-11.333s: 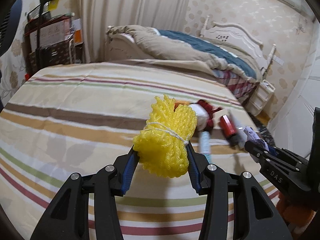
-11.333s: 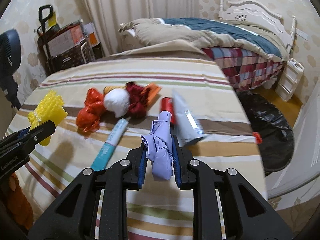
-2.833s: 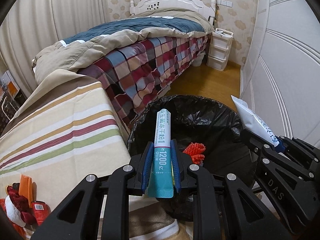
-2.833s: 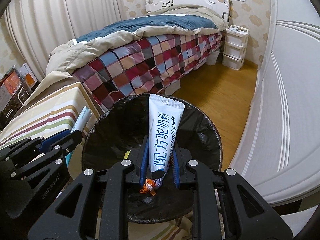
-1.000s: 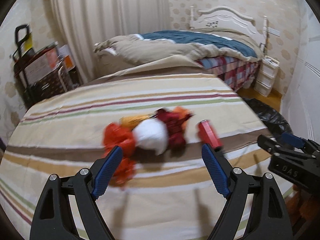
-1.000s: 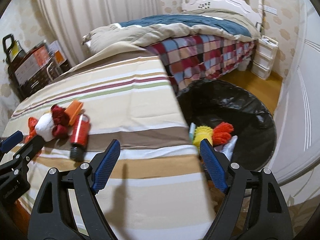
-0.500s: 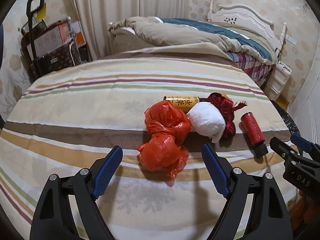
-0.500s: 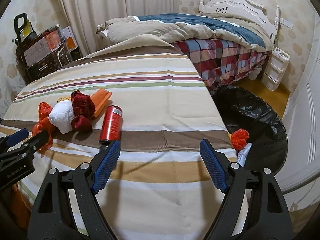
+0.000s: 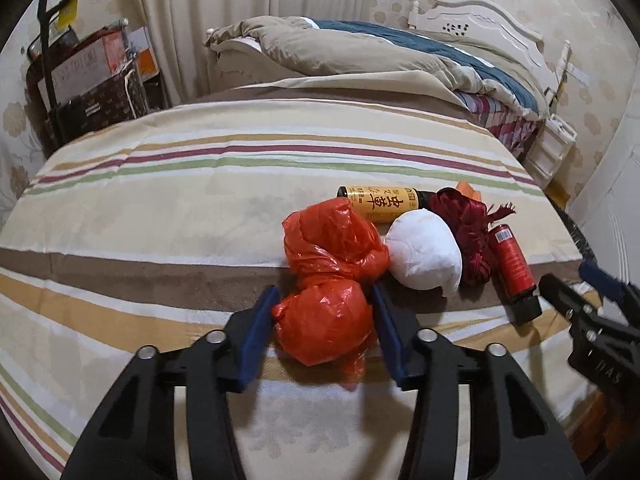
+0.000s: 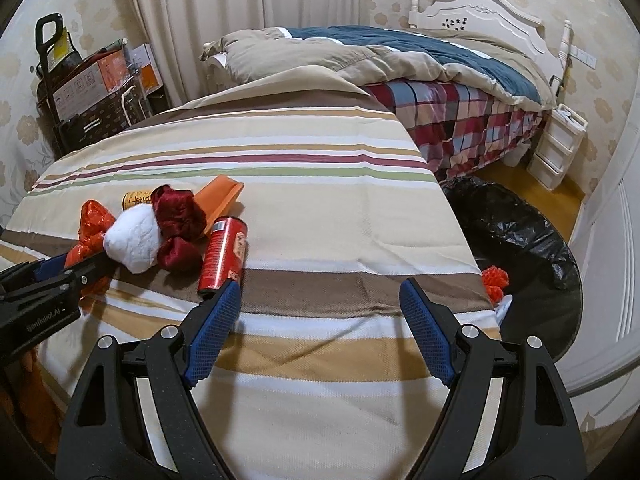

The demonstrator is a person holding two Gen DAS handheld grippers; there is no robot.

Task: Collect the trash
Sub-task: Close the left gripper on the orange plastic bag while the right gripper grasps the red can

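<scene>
My left gripper [image 9: 324, 320] is shut on the near lump of an orange plastic bag [image 9: 332, 280] lying on the striped bedspread [image 9: 160, 208]. Beside it lie a white wad [image 9: 426, 254], dark red cloth [image 9: 468, 228], a yellow can [image 9: 380, 202] and a red can [image 9: 514, 262]. My right gripper [image 10: 320, 312] is open and empty, its left finger just in front of the red can [image 10: 224, 258]. The black bin bag [image 10: 528, 248] stands on the floor at right, with orange trash [image 10: 494, 280] inside.
An orange flat piece [image 10: 222, 198] lies behind the cloth. A second bed with a checked cover [image 10: 460, 120] stands behind. A cart with boxes [image 10: 92, 92] is at back left, white drawers [image 10: 558, 148] at right, and a white door [image 10: 624, 240] beside the bin.
My left gripper has moved forward and closed on the orange bag. My right gripper has moved down and left towards the red can, still open.
</scene>
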